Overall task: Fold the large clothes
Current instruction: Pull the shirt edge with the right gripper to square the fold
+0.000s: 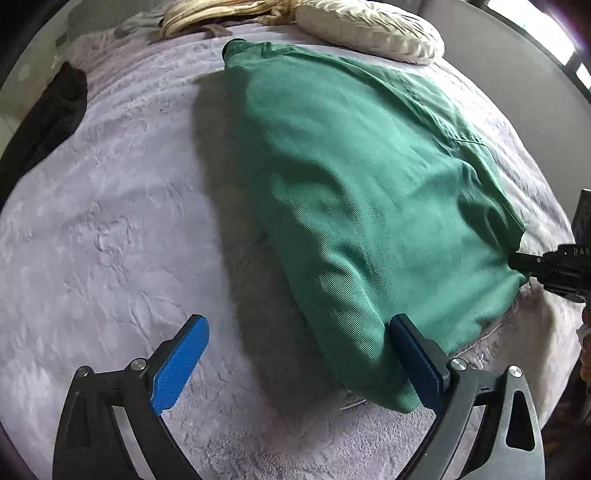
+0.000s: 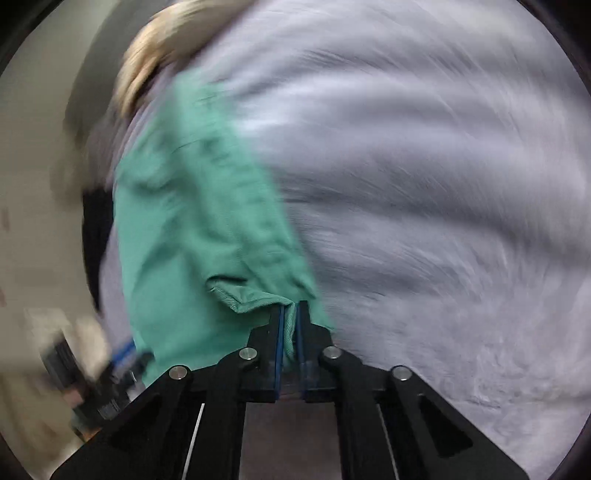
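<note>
Left wrist view: we see the green garment [image 1: 354, 192] lying on the grey bedspread [image 1: 110, 221], its long axis running from our near edge toward the pillow [image 1: 369, 29]. Our left gripper [image 1: 295, 354] gapes wide, empty; our right gripper [image 2: 290, 321] pinches the garment's corner.

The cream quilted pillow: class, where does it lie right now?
In the left wrist view the cream quilted pillow lies at the far top of the grey fleece bedspread, just beyond the green corduroy garment.
</note>
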`<state>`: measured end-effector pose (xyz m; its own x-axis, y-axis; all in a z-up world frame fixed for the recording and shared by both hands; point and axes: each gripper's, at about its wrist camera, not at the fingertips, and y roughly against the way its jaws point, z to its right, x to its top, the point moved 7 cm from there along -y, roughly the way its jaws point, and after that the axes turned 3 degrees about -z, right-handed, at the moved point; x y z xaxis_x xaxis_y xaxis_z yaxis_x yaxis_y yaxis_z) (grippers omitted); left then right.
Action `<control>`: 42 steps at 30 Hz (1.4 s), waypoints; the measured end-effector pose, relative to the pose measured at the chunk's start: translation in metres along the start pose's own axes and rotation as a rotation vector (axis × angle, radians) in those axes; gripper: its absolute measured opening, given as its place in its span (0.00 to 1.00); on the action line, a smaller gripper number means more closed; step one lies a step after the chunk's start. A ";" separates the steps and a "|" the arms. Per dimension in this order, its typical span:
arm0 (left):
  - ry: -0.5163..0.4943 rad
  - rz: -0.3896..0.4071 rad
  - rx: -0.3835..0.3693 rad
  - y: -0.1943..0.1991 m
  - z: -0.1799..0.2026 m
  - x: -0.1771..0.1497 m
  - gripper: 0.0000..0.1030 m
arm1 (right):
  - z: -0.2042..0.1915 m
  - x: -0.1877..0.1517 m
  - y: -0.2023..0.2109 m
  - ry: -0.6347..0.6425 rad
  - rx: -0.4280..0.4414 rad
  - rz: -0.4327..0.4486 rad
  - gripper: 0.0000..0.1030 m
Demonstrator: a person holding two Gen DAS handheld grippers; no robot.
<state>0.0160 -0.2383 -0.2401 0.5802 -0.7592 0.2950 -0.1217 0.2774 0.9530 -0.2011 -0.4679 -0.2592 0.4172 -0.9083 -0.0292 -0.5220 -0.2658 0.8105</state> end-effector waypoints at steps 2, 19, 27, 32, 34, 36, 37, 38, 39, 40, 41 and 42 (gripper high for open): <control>-0.013 0.012 0.022 0.005 0.002 -0.001 0.96 | 0.012 -0.001 0.000 -0.090 0.081 0.005 0.03; -0.021 0.010 0.077 0.013 0.005 -0.008 0.96 | -0.070 0.016 0.018 0.146 0.005 0.001 0.27; 0.057 -0.023 0.049 0.008 0.004 -0.010 0.96 | -0.055 0.037 -0.009 0.194 -0.137 -0.018 0.12; 0.078 -0.048 0.084 0.009 0.005 -0.010 0.96 | -0.042 0.042 -0.018 0.152 -0.082 -0.031 0.10; 0.119 -0.077 0.072 0.009 0.003 -0.011 0.96 | -0.040 0.039 -0.014 0.149 -0.064 -0.037 0.10; 0.173 -0.103 0.054 0.010 -0.001 -0.013 0.96 | -0.037 0.034 -0.010 0.143 -0.054 -0.054 0.12; 0.190 -0.110 0.049 0.011 -0.001 -0.013 0.96 | -0.032 0.032 -0.008 0.141 -0.054 -0.062 0.15; 0.214 -0.120 0.042 0.013 -0.002 -0.013 0.96 | -0.030 0.031 -0.007 0.140 -0.059 -0.069 0.15; 0.225 -0.122 0.040 0.015 -0.003 -0.013 0.96 | -0.029 0.028 -0.004 0.139 -0.061 -0.077 0.16; 0.237 -0.121 0.040 0.017 -0.003 -0.013 0.96 | -0.029 0.025 -0.002 0.140 -0.061 -0.086 0.20; 0.247 -0.119 0.040 0.019 -0.004 -0.013 0.96 | -0.029 0.025 -0.001 0.145 -0.068 -0.092 0.22; 0.260 -0.119 0.039 0.021 -0.004 -0.012 0.96 | -0.028 0.023 0.001 0.152 -0.079 -0.099 0.28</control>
<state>0.0096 -0.2207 -0.2242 0.7785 -0.6072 0.1586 -0.0687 0.1687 0.9833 -0.1714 -0.4804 -0.2426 0.5743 -0.8182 -0.0272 -0.4151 -0.3196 0.8518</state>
